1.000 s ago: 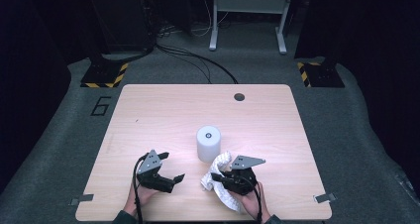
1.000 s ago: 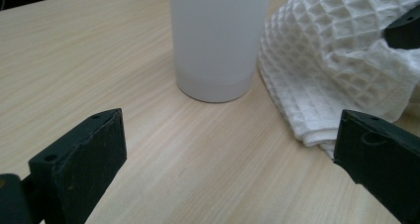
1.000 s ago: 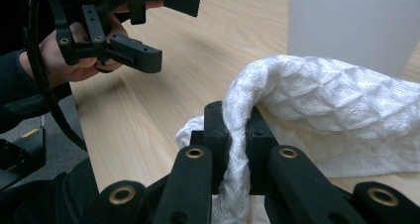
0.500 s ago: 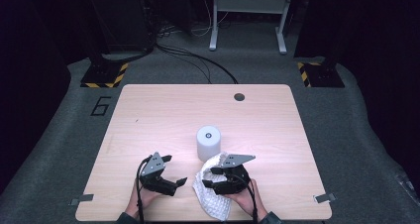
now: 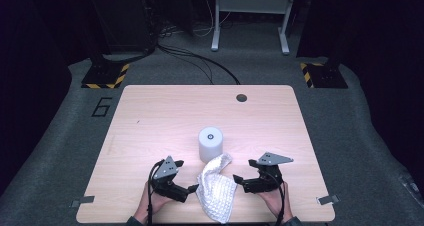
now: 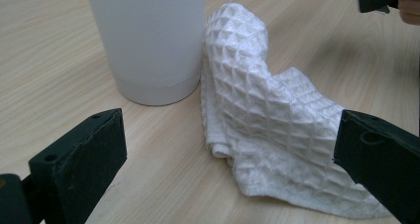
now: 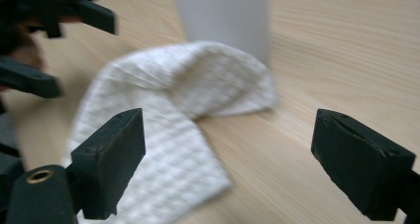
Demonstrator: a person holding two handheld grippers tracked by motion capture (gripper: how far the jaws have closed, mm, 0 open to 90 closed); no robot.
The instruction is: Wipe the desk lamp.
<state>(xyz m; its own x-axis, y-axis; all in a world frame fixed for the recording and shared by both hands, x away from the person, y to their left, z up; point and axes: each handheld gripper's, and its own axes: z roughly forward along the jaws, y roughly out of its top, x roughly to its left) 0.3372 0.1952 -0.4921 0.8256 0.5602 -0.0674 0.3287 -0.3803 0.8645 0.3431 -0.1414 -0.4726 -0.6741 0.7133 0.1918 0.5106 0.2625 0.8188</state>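
High view: a white waffle-weave cloth (image 5: 216,187) lies crumpled on the wooden counter (image 5: 150,121) near its 6 o'clock edge, stretching from the base of a white cylinder (image 5: 210,143) down toward the person. The cylinder stands upright close to the counter's middle, at about 12 o'clock from the cloth, and the cloth's upper end touches its foot.

The left tool (image 5: 186,192) sits at roughly 9 o'clock from the cloth, just beside its edge, its jaws spread and holding nothing. The right tool (image 5: 241,183) sits at about 3 o'clock from the cloth, also spread wide and empty, a little apart from the fabric. Both point inward at the cloth between them, each held by a hand coming in from the 6 o'clock edge.

In the left gripper view the cloth (image 6: 267,120) lies between the two parted black jaws, its folded end leaning against the cylinder (image 6: 148,40) at 11 o'clock. In the right gripper view, which is blurred, the cloth (image 7: 168,130) spreads from 12 o'clock to 7 o'clock past the near jaw, with the left tool (image 7: 72,48) at 10 o'clock.

A round dark hole (image 5: 242,97) marks the counter toward 1 o'clock.
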